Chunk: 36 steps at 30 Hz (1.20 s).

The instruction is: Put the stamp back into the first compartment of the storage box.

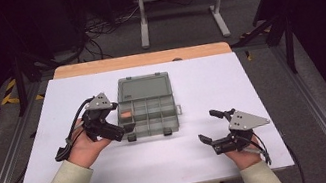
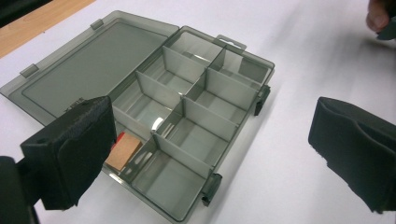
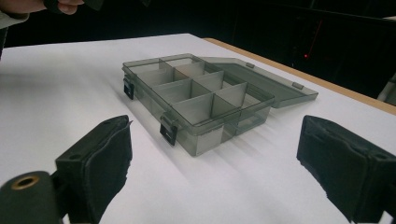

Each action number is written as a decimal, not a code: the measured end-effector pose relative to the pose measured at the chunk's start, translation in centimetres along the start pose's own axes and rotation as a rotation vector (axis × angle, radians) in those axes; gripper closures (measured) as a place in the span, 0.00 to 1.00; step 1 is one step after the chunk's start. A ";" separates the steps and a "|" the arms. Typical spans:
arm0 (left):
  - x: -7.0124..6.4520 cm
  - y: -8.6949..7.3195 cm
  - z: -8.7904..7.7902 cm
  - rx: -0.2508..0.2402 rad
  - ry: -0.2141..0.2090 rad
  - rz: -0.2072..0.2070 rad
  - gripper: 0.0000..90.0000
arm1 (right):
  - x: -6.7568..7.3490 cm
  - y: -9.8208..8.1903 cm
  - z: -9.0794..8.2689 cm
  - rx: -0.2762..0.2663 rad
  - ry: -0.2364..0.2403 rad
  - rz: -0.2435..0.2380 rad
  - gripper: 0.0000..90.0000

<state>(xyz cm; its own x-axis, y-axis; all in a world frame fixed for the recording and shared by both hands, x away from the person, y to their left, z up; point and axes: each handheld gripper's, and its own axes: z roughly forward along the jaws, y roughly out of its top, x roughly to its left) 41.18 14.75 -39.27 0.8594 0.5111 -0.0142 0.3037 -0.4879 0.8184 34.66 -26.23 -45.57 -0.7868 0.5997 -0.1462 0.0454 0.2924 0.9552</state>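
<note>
Now left claw (image 2: pixel 205 154) wide and empty, wooden block (image 2: pixel 123 151) in the organizer box (image 2: pixel 224 126) just beside its jaw

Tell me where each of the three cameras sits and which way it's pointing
High view: above the person's side, looking forward and down on the table; forearms, left gripper, right gripper.
Left gripper view: between open jaws, down onto the box and block.
Right gripper view: low, level across the table to the box's latches.
All share the box.
</note>
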 end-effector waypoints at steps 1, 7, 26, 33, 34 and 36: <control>-0.1 -0.1 -0.1 -0.006 -0.004 -0.002 0.02 | 0.0 0.0 0.0 0.000 0.001 0.000 0.12; -0.5 -1.2 -0.9 -0.059 -0.007 -0.013 0.01 | 0.0 0.0 0.0 0.001 0.000 0.000 0.12; -1.3 -6.3 -3.0 -0.251 0.060 -0.026 0.02 | 0.1 0.0 0.0 -0.001 -0.002 -0.002 0.11; -1.2 -8.5 -3.5 -0.339 0.056 -0.050 0.02 | 0.1 0.0 0.0 -0.004 -0.002 -0.003 0.11; -1.2 -8.8 -3.6 -0.351 0.067 -0.045 0.02 | 0.1 0.0 0.0 -0.006 -0.001 -0.004 0.11; -1.3 -9.5 -3.6 -0.374 0.077 -0.056 0.02 | 0.1 0.0 0.0 -0.011 -0.001 -0.004 0.10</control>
<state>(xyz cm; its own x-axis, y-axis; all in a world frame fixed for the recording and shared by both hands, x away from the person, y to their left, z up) 35.73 21.25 -44.97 0.8082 0.5879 -0.0336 0.1661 -0.1729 0.9708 34.55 -26.22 -45.60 -0.7861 0.5995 -0.1501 0.0359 0.2868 0.9573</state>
